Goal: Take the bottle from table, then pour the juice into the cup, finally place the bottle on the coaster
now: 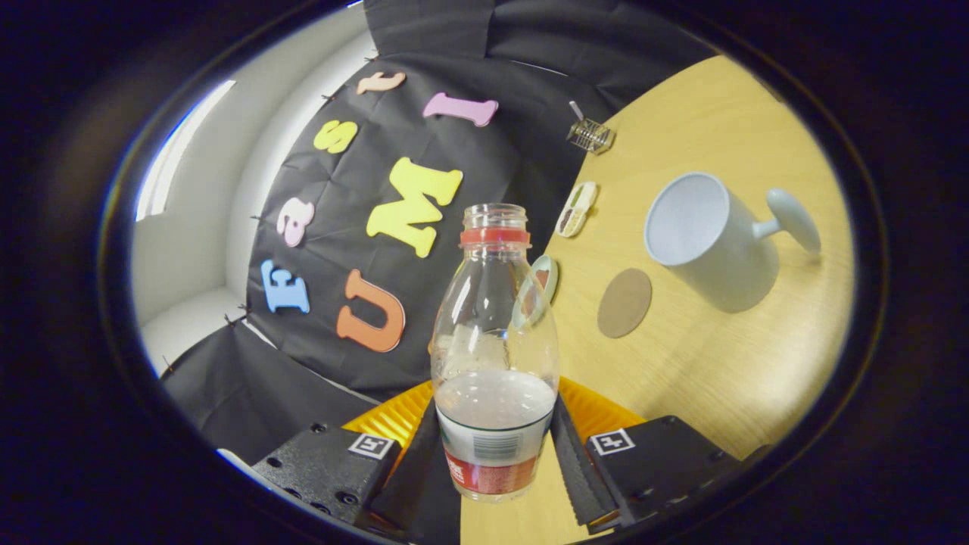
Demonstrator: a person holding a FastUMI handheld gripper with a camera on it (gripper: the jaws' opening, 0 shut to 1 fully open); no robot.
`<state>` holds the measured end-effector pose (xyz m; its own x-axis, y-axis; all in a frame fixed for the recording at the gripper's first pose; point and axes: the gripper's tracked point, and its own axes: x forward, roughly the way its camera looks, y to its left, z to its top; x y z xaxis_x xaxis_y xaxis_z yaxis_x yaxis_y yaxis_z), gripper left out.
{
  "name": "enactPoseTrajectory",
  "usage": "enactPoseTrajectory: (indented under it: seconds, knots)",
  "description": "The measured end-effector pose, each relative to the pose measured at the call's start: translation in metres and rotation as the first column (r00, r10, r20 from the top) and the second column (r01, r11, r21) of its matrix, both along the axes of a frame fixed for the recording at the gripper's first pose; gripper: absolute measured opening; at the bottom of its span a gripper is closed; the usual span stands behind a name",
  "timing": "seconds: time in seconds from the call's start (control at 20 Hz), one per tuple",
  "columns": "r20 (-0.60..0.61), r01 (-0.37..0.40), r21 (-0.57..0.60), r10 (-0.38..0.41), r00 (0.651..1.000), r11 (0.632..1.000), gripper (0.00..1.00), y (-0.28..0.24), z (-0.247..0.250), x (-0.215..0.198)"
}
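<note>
My gripper point(493, 446) is shut on a clear plastic bottle point(493, 333), both fingers pressing on its lower, labelled part. The bottle has no cap, a red ring at the neck, and pale liquid filling its lower part. The view is tilted, so the wooden table point(727, 378) slants. A white mug point(708, 238) with a handle stands beyond the fingers, to the right of the bottle's neck, its open mouth facing me. A round brown coaster point(624, 302) lies on the table between the bottle and the mug.
A small oval dish point(576, 209) and a wire object point(590, 135) lie farther back near the table's edge. Another small round item point(543, 278) sits just behind the bottle. A black cloth wall point(484, 151) hangs beyond the table.
</note>
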<state>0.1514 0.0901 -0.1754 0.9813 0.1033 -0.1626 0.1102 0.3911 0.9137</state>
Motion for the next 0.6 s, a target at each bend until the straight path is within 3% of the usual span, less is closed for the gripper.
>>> enactPoseTrajectory:
  seconds: [0.6]
  knots:
    - [-0.028, 0.03, 0.257, -0.024, 0.999, 0.966, 0.79, -0.027, 0.002, 0.009]
